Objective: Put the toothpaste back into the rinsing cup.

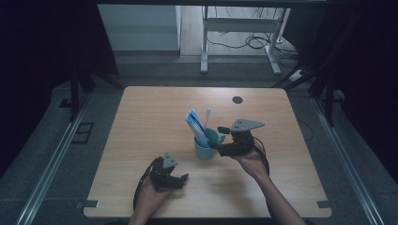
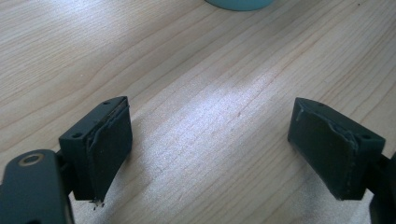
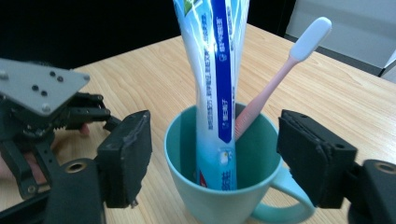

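Observation:
A teal mug (image 1: 204, 146) stands near the middle of the wooden table (image 1: 141, 122). A blue-and-white toothpaste tube (image 3: 217, 70) and a pink toothbrush (image 3: 280, 74) stand upright in the mug (image 3: 187, 186). My right gripper (image 3: 215, 133) is level with the mug, one jaw on each side of its rim, open, with a small gap at the left pad. In the high view the right gripper (image 1: 220, 139) reaches the mug from the right. My left gripper (image 1: 182, 179) rests low over the table's front, open, nothing between its pads (image 2: 109, 149); the mug's base (image 2: 238, 3) lies ahead of it.
A dark round hole (image 1: 237, 100) sits in the tabletop near the far edge. Beyond the table stand a white desk frame (image 1: 204, 47) and floor cables (image 1: 256, 42). Bare wood lies left of the mug.

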